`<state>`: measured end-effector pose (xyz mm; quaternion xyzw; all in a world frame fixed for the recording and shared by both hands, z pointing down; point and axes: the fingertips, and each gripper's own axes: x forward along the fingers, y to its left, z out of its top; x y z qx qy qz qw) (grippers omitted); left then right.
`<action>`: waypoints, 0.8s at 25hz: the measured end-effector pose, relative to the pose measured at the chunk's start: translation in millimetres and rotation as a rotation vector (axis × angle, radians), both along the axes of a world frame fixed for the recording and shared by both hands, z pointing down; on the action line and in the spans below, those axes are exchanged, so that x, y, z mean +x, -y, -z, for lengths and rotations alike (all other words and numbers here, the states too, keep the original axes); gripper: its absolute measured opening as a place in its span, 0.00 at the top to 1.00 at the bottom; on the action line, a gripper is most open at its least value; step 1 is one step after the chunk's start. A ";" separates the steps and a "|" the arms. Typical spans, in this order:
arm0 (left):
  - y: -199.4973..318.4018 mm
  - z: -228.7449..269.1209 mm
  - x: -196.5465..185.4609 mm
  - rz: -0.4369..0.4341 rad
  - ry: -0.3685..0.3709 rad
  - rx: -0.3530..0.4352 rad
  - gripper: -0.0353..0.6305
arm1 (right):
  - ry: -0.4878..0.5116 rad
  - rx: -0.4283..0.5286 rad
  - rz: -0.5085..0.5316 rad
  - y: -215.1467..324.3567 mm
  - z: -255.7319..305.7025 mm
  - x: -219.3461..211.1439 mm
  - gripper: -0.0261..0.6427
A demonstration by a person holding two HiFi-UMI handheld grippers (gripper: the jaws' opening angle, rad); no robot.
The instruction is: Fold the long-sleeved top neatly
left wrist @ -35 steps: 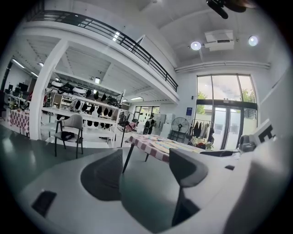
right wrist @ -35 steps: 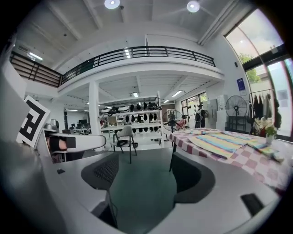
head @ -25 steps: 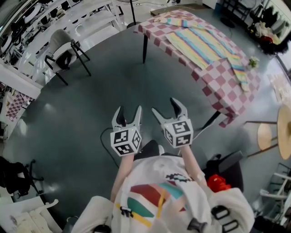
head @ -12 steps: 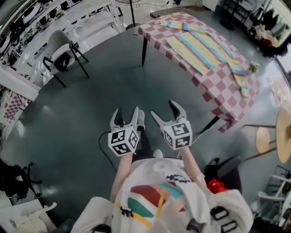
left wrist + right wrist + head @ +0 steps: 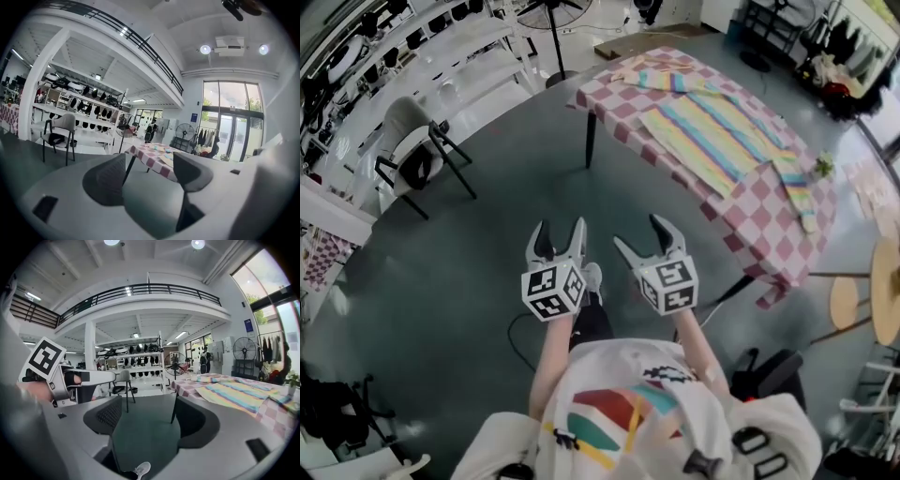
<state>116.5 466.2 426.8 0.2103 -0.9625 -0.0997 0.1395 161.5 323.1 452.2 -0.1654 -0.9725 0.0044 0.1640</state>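
Observation:
A striped long-sleeved top (image 5: 719, 131) in yellow, blue and pink lies spread on a table with a pink-and-white checked cloth (image 5: 750, 211) at the upper right of the head view. The top (image 5: 239, 394) also shows at the right of the right gripper view, and the table (image 5: 152, 157) far off between the left jaws. My left gripper (image 5: 560, 236) and right gripper (image 5: 645, 236) hover side by side over the grey floor, well short of the table. Both are open and hold nothing.
A grey chair (image 5: 412, 155) stands at the left on the floor. A standing fan (image 5: 548, 19) is behind the table. White shelving lines the far left. A round wooden stool (image 5: 848, 300) sits at the right edge. A small plant (image 5: 822, 167) rests on the table's right end.
The table has slid slightly down and left in the head view as I walk closer. Both grippers keep their places, open.

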 end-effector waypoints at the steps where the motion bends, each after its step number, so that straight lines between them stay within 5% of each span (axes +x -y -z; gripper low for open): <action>1: -1.6 0.6 -15.8 -0.003 0.001 -0.002 0.50 | -0.005 -0.001 0.000 -3.0 -0.5 -14.9 0.46; 14: 12.1 15.2 -215.7 -0.148 -0.033 -0.010 0.50 | 0.000 -0.004 -0.090 -11.2 31.2 -216.2 0.46; 20: 5.8 8.7 -276.5 -0.177 -0.062 -0.018 0.50 | -0.023 0.004 -0.113 -18.4 30.1 -276.1 0.46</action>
